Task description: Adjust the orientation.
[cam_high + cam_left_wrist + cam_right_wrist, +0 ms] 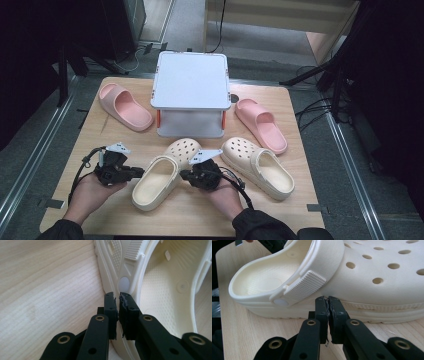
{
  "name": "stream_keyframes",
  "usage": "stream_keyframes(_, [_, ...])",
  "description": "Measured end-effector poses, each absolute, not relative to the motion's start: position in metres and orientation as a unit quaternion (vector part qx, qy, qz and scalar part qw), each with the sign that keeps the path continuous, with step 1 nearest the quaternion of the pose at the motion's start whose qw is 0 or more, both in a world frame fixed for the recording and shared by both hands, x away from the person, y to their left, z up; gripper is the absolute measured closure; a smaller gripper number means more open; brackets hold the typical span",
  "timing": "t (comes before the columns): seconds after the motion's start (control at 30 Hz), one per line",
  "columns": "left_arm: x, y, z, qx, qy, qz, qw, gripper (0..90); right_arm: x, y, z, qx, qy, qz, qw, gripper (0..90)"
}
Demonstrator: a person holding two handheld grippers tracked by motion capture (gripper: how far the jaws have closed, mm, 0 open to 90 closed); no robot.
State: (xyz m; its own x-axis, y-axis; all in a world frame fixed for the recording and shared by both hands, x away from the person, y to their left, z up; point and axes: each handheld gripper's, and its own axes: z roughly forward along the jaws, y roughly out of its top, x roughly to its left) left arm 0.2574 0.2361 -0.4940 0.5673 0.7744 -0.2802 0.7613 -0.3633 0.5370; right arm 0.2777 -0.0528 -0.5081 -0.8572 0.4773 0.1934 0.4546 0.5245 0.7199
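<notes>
Both pairs of fingers are closed with nothing between them — left gripper (134,173) and right gripper (184,175) press the tips against opposite sides of the cream clog (159,181), lying on the wooden surface (100,135) before the white box (190,92)

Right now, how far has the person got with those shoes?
Hardly started, it seems. Nothing looks put away: both pink slides and the right clog lie loose around the white box. In hand is the left clog: the left gripper and right gripper, jaws shut, press against its opposite sides. It sits on the table, not yet lifted. Moving all four shoes looks left.
</notes>
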Motion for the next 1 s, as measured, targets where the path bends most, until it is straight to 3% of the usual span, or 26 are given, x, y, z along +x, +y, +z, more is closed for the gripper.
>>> stream_keyframes(0.5, [0.254,0.222,-0.496,0.831,0.448,-0.027,0.329,85.0,0.287,-0.065,-0.506,0.3,0.865,0.402,0.008,86.0])
stream_keyframes(0.67, [0.252,0.211,-0.496,0.839,0.432,-0.037,0.328,84.9,0.288,-0.068,-0.504,0.301,0.868,0.394,0.025,86.0])
stream_keyframes(1.0, [0.25,0.186,-0.495,0.858,0.401,-0.018,0.32,79.1,0.301,-0.082,-0.502,0.33,0.859,0.389,0.04,84.1])
